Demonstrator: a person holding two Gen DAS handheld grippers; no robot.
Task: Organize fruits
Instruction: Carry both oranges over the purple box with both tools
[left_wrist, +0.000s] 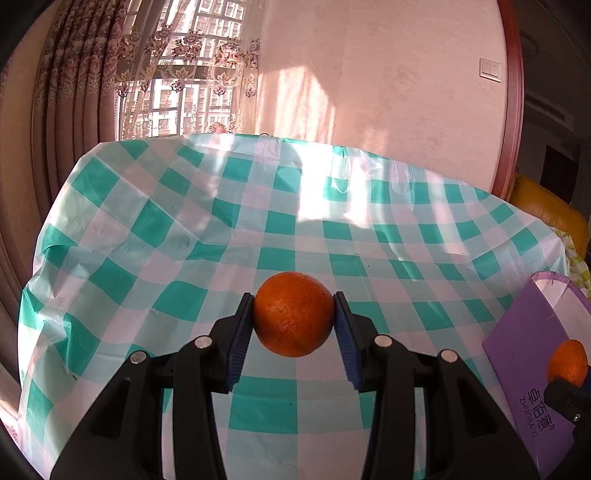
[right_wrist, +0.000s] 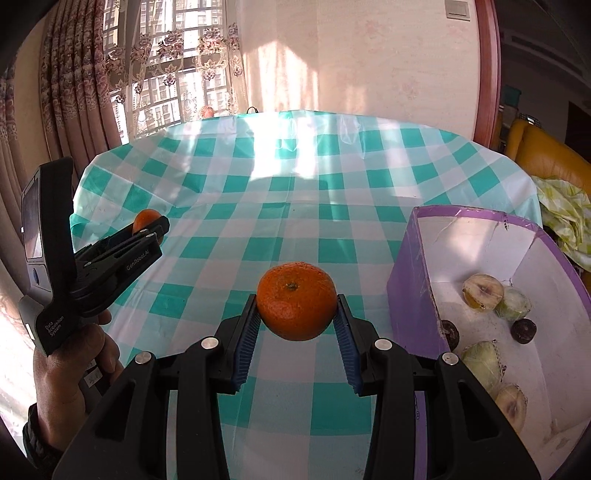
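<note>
I count two oranges, one in each of my grippers. My left gripper (left_wrist: 294, 314) is clamped on the left orange (left_wrist: 294, 314), its blue ribbed pads (left_wrist: 239, 343) pressing both flanks of the fruit, which hangs clear above the tablecloth (left_wrist: 184, 221). My right gripper (right_wrist: 296, 306) is closed on the right orange (right_wrist: 296, 306) in the same way, stem end facing the camera, also held off the cloth. From the right wrist view I see the left gripper out to the side with its orange poking past the fingers, and the bare hand (right_wrist: 74, 373) on its handle. From the left wrist view the right orange peeks in at the far right edge, in front of the box.

There is one container: a purple box (right_wrist: 413, 295), open-topped, with a white inside, standing just right of my right gripper. In it I count six pieces: two pale halved fruits (right_wrist: 483, 291) with dark centres, two pale green rounded ones (right_wrist: 513, 304), and two small dark discs (right_wrist: 522, 330).

Both oranges have dimpled, glossy peel. The cloth is thin, creased plastic in a teal and white check, with sun streaks across its far half. The box walls look like card, scuffed inside.
</note>
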